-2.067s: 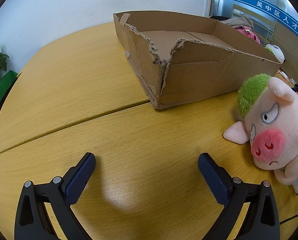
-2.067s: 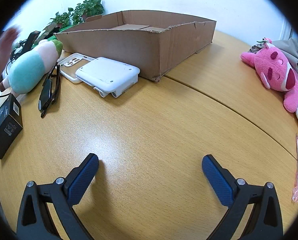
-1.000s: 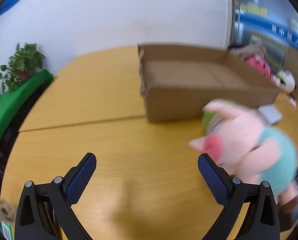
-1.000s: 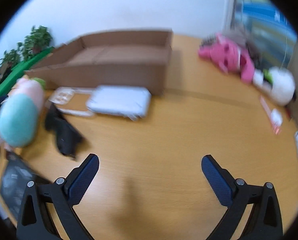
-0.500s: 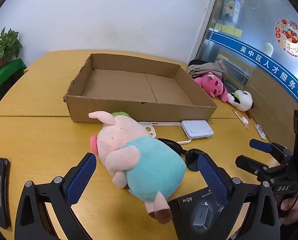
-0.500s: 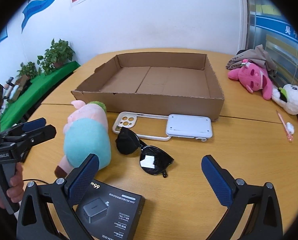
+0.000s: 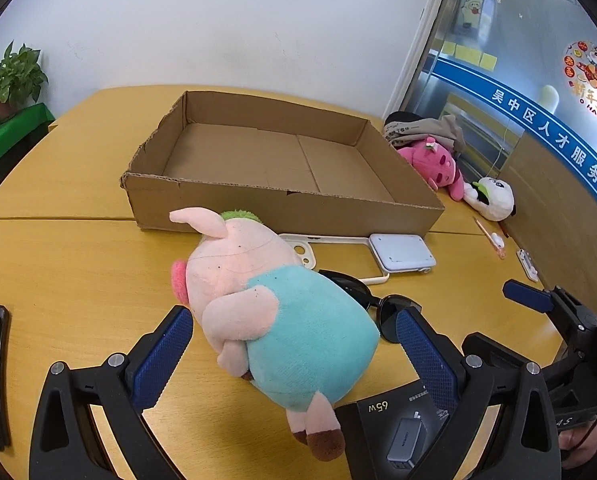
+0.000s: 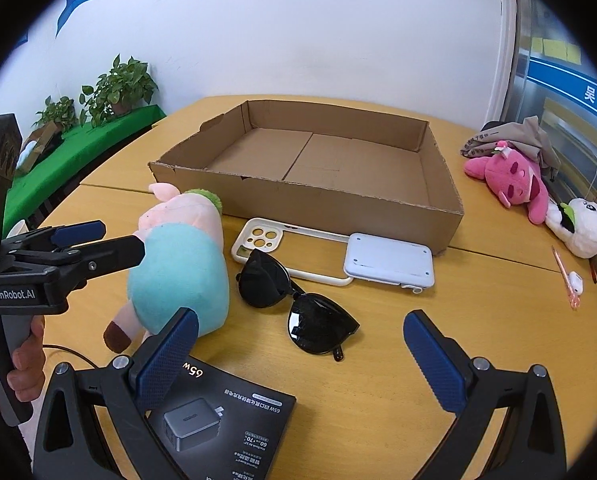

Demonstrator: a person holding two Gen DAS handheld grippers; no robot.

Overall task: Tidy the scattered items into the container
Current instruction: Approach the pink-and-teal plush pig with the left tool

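1. The cardboard box (image 8: 330, 168) stands toward the far edge of the bench (image 8: 378, 360); its floor is bare, so by the look of it nothing has yet been tidied in.
2. The pig plush (image 7: 266, 300) lies on its side in front of the box's near wall, just beside it. Your left gripper (image 7: 294, 356) is spread wide with one finger on each side of the plush's teal body, not yet closed on it.
3. Your right gripper (image 8: 298, 354) is also wide open and holds nothing; it hovers above the sunglasses (image 8: 294, 300) near the bench's near edge.
4. The sunglasses lie just beside the plush, one lens overlapping the phone case (image 8: 266, 242). The white device (image 8: 390, 264) rests on the case's other end, close to the box's near wall.
5. The black charger box (image 8: 222, 420) lies at the near edge, partly under the right gripper's left finger.
6. Judgement: the task is at its very start. All five items are left to move, and the plush appears to be the first pick.
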